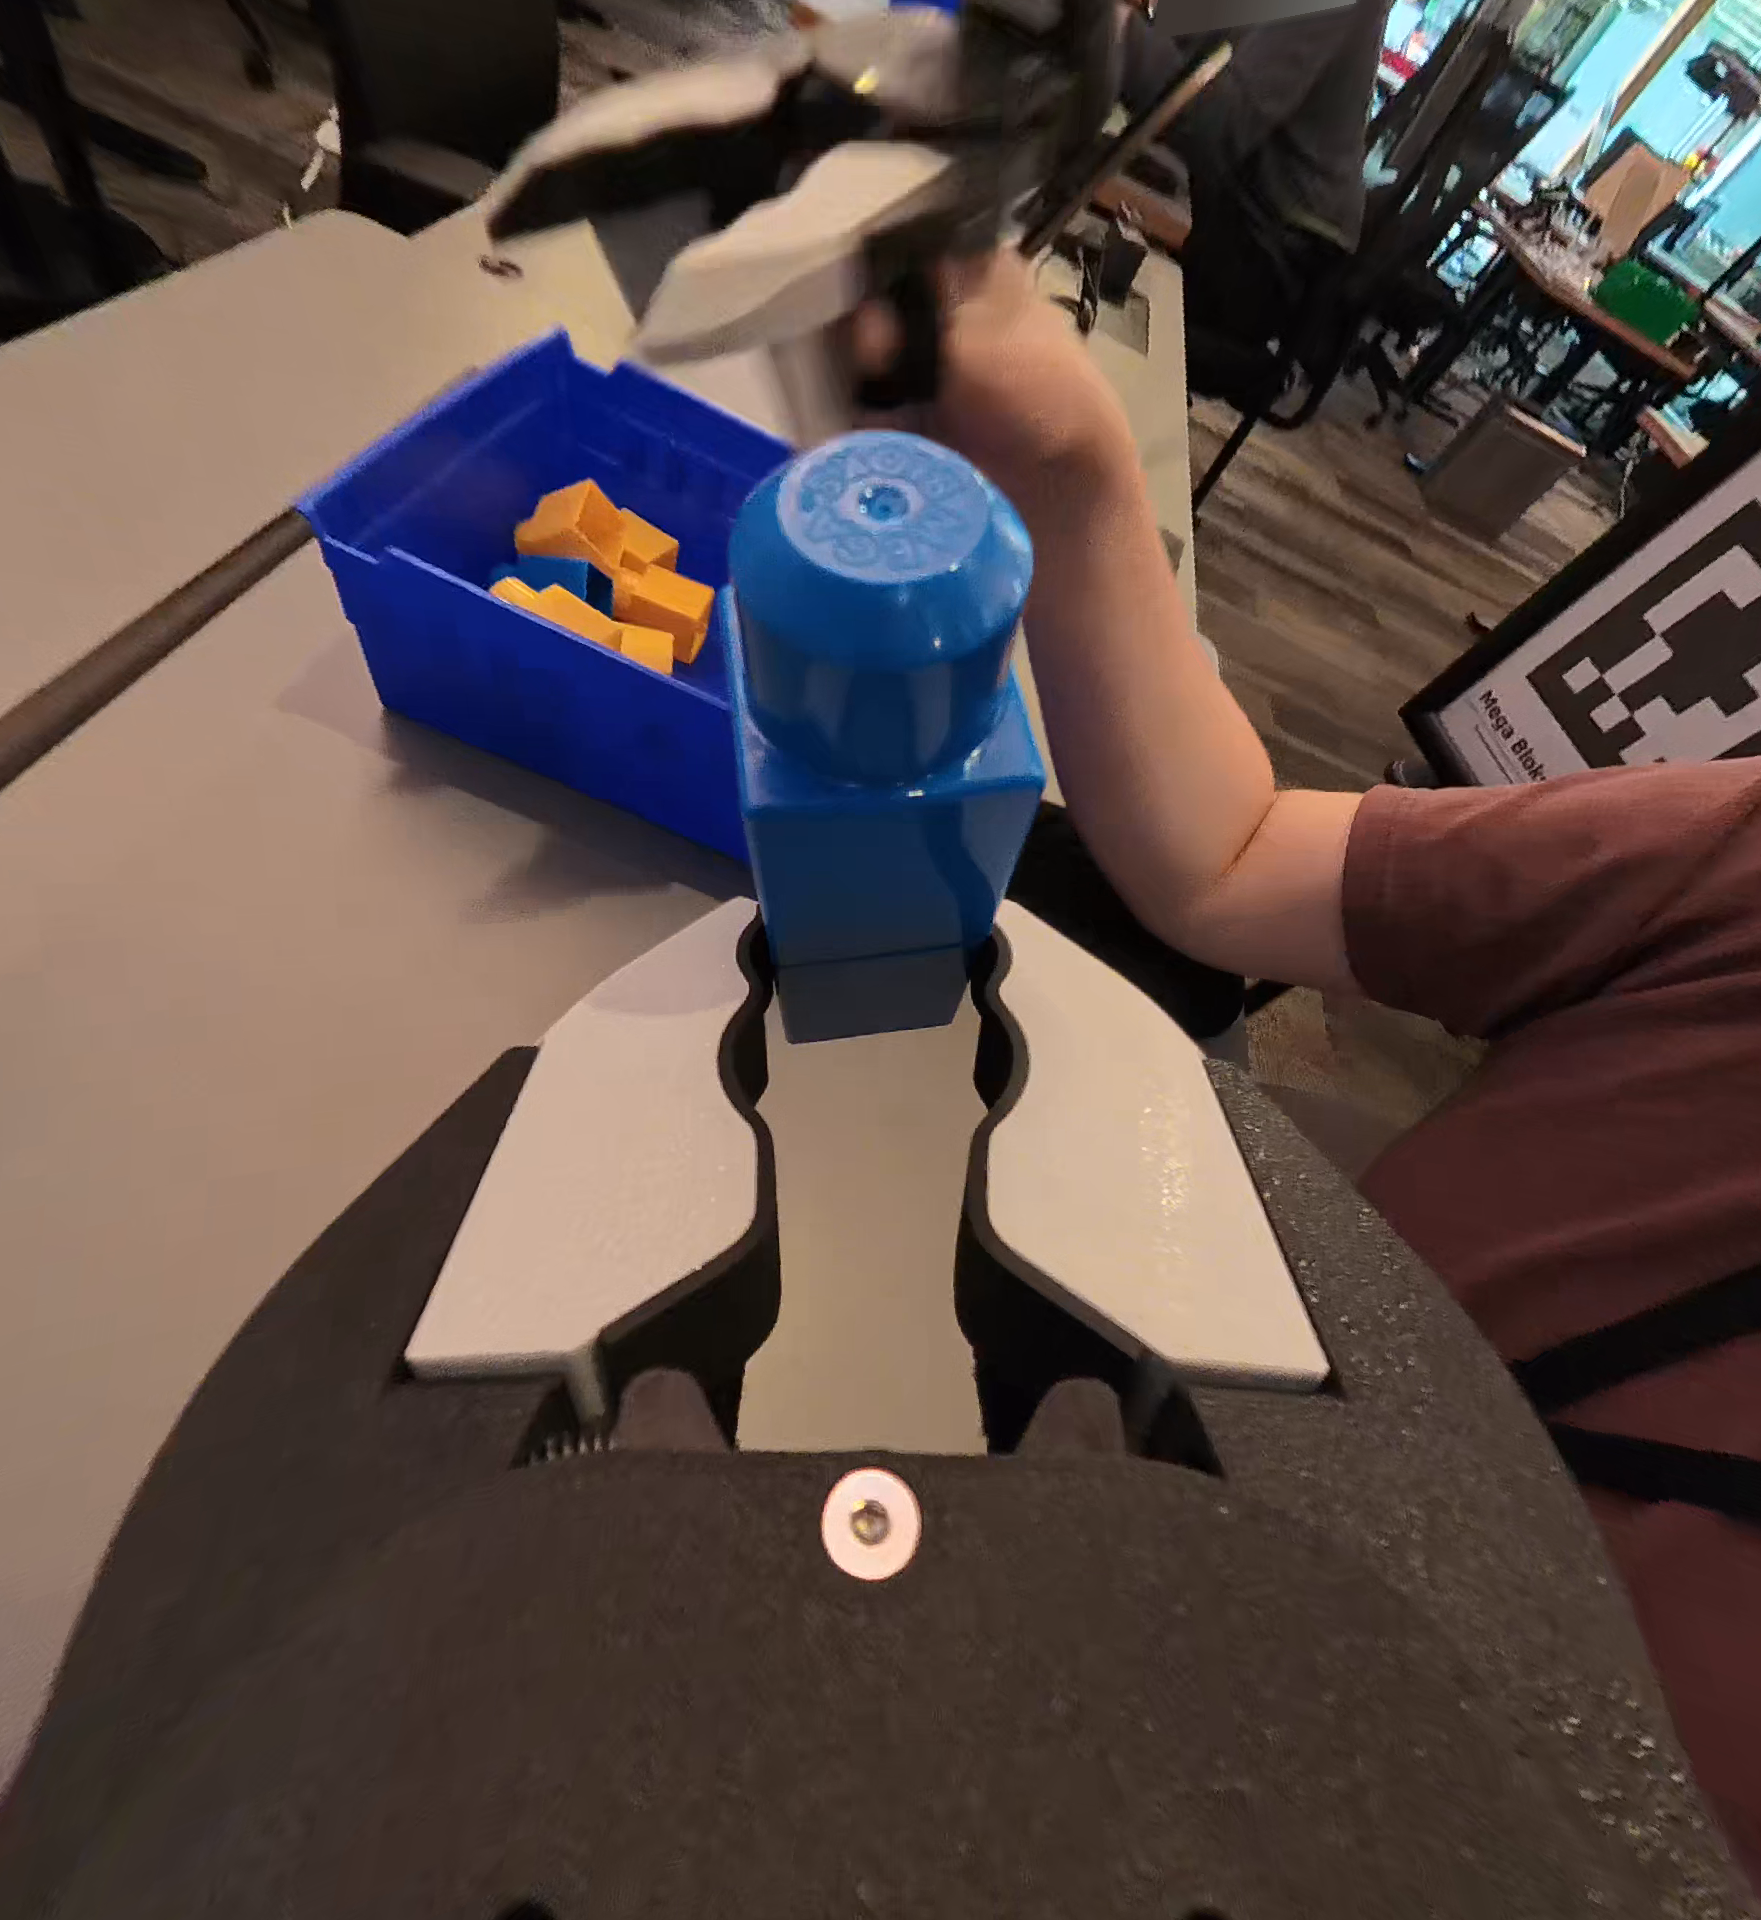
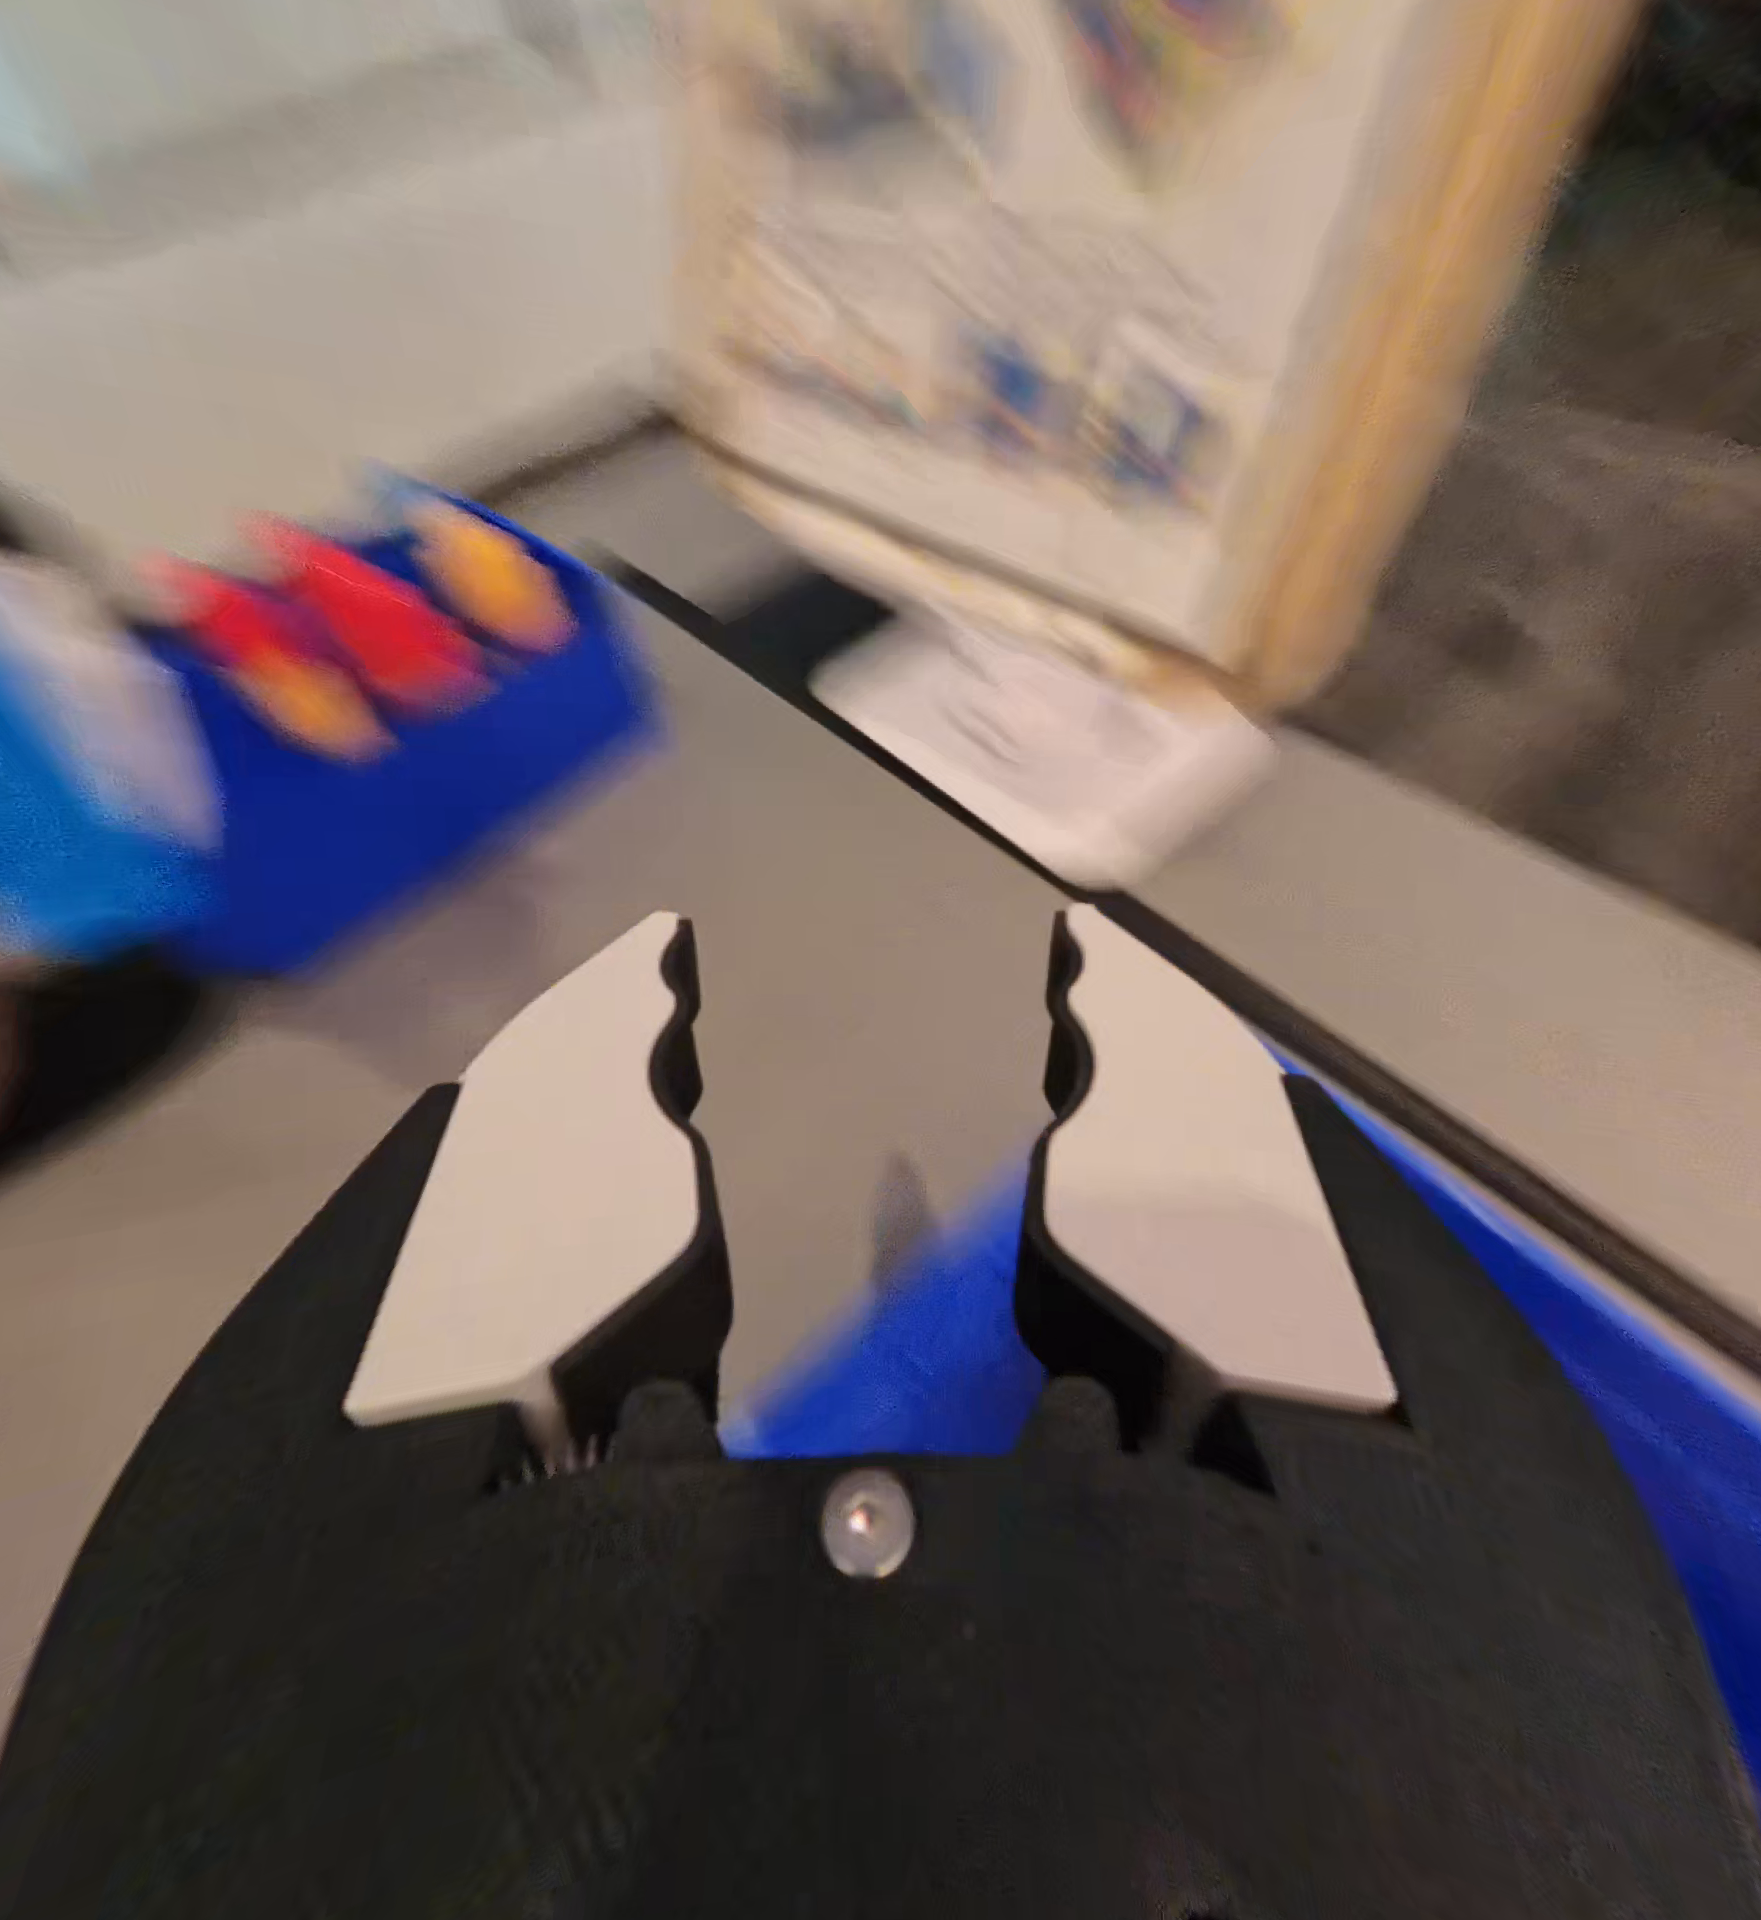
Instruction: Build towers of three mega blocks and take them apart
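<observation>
Left wrist view: the left claw (image 1: 871, 982) is clamped on a stack of blue blocks (image 1: 881, 831), its two dark pads (image 1: 751, 997) pressing the sides of the lower block while the upper block, with a round stud on top, stands upright above the fingertips. The stack is held above the grey desk (image 1: 180, 987). Behind it, toward the far edge of the desk, sits a blue bin (image 1: 460, 665) holding orange blocks (image 1: 606, 582) and at least one blue one. A dark seam (image 1: 107, 665) runs across the desk to the bin's left side. Above the bin the right claw (image 1: 595, 260) hangs in the air, blurred, its fingers spread with nothing between them, held by a hand (image 1: 1001, 364) on a bare forearm with a dark red sleeve (image 1: 1582, 894). A framed black-and-white marker sign (image 1: 1686, 644) stands off the desk's right edge.

Right wrist view: everything beyond the claw is smeared. The right claw (image 2: 871, 935) stands wide apart over bare desk (image 2: 855, 831), gripping nothing. Toward the left edge is a blue bin (image 2: 419, 810) with what look like red and orange blocks (image 2: 367, 623). A dark seam (image 2: 1167, 935) crosses the desk diagonally, and a white tray-like thing (image 2: 1063, 748) lies just past it. Another blue bin rim (image 2: 1634, 1403) shows low on the right.
</observation>
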`<state>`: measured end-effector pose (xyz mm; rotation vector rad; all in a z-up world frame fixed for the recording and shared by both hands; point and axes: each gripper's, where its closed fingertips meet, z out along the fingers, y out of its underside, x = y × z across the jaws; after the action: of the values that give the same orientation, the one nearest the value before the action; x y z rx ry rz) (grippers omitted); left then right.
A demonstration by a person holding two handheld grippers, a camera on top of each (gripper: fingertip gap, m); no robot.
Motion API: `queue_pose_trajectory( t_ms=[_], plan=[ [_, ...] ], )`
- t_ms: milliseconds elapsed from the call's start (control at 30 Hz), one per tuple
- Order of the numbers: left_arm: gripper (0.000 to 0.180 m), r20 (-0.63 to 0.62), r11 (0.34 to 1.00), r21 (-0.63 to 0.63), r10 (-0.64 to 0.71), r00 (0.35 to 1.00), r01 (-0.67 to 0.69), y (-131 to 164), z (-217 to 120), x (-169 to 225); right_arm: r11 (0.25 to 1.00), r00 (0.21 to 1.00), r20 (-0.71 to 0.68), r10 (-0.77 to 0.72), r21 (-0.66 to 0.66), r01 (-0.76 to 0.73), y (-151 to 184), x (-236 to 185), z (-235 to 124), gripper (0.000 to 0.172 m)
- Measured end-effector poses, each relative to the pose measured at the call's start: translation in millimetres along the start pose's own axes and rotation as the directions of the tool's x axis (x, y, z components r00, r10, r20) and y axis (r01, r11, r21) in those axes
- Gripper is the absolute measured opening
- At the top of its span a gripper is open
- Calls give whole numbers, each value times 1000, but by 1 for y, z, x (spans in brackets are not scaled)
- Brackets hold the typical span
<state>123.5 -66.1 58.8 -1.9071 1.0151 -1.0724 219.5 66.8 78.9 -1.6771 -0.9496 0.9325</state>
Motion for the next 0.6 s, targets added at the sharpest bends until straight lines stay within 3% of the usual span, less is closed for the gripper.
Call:
queue_pose_trajectory(
  t_ms=[33,100,267,300,433,500,533,600],
  plan=[
    [36,-5,1000,-12,-4,1000,4,2,4,0,994,979,203,-19,113,-4,-23,-48,4,67],
    [36,-21,1000,-25,-18,1000,17,5,8,0,983,891,453,-36,177,-50,-40,-115,9,67],
    [37,-68,996,-89,-27,997,21,16,17,9,997,841,537,-68,5,78,-2,-163,48,67],
    [36,-81,994,-107,-22,996,13,19,20,12,996,830,554,-71,-12,94,3,-165,50,48],
    [36,-111,995,-104,-18,994,6,19,25,19,999,795,606,26,15,-44,-12,-162,40,35],
    [36,-96,958,-286,4,995,-32,50,33,17,973,774,627,91,108,-202,-37,-145,23,36],
    [36,-100,950,-307,27,995,-57,55,40,18,966,770,628,112,113,-233,-40,-133,14,35],
    [36,-170,960,-278,-4,986,-44,50,50,31,980,881,458,122,85,-180,-29,-88,9,35]
  ],
)
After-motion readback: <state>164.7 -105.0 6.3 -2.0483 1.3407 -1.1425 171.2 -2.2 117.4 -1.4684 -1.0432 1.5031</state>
